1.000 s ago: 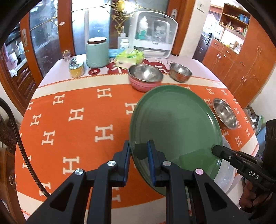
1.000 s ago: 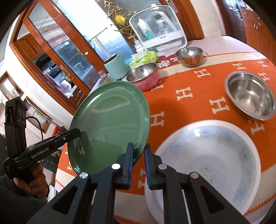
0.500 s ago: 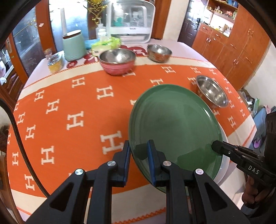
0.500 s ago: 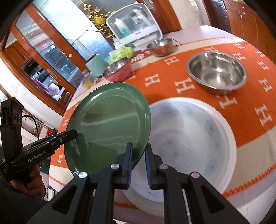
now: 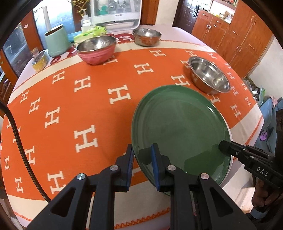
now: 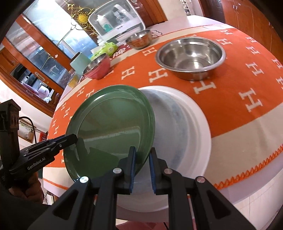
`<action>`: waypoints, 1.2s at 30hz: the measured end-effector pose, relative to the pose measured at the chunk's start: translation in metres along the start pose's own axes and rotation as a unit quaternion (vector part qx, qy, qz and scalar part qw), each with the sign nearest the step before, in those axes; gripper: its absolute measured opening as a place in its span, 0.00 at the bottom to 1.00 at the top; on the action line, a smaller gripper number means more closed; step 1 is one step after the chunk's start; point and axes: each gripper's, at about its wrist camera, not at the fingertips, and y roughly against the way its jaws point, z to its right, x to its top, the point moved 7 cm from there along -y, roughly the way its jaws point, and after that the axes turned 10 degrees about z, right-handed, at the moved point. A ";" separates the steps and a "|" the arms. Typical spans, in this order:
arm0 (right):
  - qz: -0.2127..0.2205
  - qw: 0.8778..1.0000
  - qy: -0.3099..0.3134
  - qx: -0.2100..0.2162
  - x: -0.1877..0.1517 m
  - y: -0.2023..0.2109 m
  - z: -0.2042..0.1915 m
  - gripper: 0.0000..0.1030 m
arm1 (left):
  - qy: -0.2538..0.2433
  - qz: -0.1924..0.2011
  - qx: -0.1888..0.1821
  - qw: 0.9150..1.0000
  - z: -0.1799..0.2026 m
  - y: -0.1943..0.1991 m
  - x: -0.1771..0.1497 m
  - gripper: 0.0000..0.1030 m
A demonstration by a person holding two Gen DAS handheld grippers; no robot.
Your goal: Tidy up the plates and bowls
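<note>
A green plate hangs tilted over the near right part of the table, held by both grippers. My left gripper is shut on its near left rim. My right gripper is shut on the opposite rim, and its tip also shows in the left wrist view. Under the green plate lies a large white plate on the orange cloth, and I cannot tell whether the two touch. A steel bowl stands just beyond it. Farther back are a pink bowl and a small steel bowl.
At the table's far side stand a mint canister, a small jar, a green tissue pack and a white appliance. The table's near edge runs just under the grippers. Wooden cupboards line the right.
Both grippers have carried the green plate rightward and down, from over the cloth to above the white plate. It now sits lower and flatter. Both grips have held.
</note>
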 end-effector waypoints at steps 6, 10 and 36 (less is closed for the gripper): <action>-0.008 1.000 -0.007 -0.014 -0.002 0.001 0.016 0.15 | -0.012 -0.023 0.000 1.000 0.015 -0.016 -0.004 0.17; -0.006 1.000 -0.009 -0.014 -0.001 0.003 0.021 0.16 | -0.014 -0.033 0.001 0.999 0.020 -0.022 -0.005 0.17; -0.032 0.997 0.066 -0.032 0.019 0.005 0.029 0.18 | -0.023 -0.065 0.021 0.997 0.032 -0.029 -0.007 0.20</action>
